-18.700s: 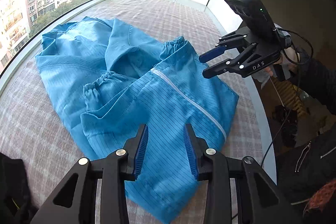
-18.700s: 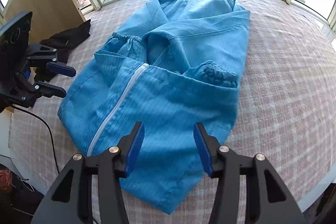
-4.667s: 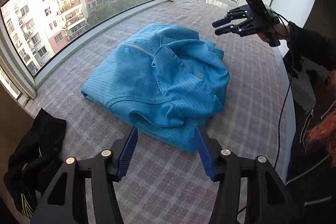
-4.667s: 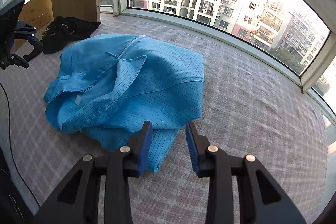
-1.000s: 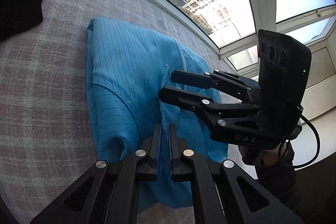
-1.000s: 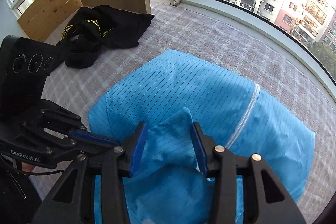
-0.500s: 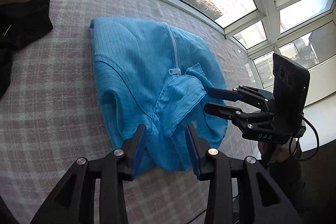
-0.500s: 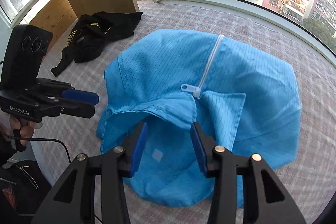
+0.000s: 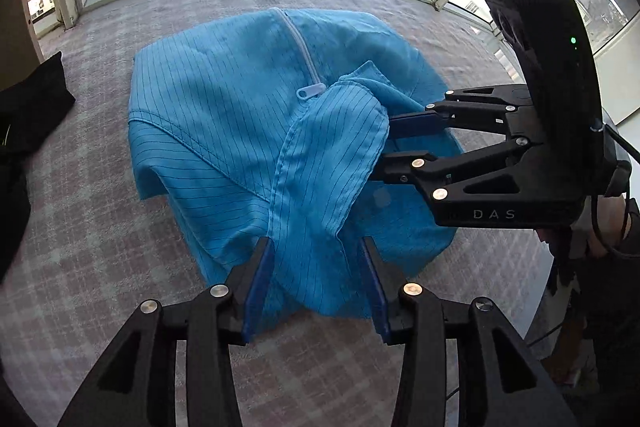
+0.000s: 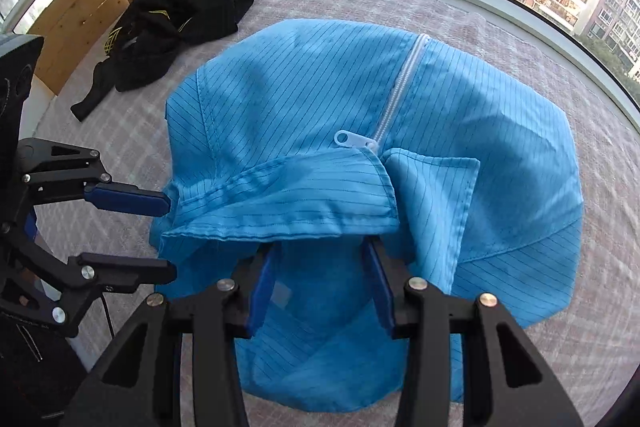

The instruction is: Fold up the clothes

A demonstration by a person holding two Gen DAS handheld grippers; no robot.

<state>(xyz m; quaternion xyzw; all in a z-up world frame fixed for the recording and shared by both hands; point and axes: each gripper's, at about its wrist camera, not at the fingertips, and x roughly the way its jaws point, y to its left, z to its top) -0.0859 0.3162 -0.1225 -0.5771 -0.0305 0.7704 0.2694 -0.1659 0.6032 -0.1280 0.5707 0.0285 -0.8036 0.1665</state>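
A wide checked grey-pink mat (image 10: 568, 327) covers the platform beneath the bay windows. In the middle of it lies a folded blue zip garment (image 10: 304, 95); far left, near a wooden panel, lies a crumpled black garment (image 10: 168, 27).

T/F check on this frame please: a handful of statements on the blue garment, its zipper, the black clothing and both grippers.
1. The blue garment lies folded into a compact bundle on the checked cover. True.
2. Its white zipper is hidden underneath. False: it runs across the top face, pull tab showing.
3. The black clothing lies on top of the blue garment. False: it lies apart, near the wooden panel.
4. The left gripper is clamped shut on fabric. False: its jaws stand apart, with blue cloth between them.
5. The collar flap stands raised above the bundle. True.
6. The right gripper has blue fabric between its fingers. True; its jaws are closing.
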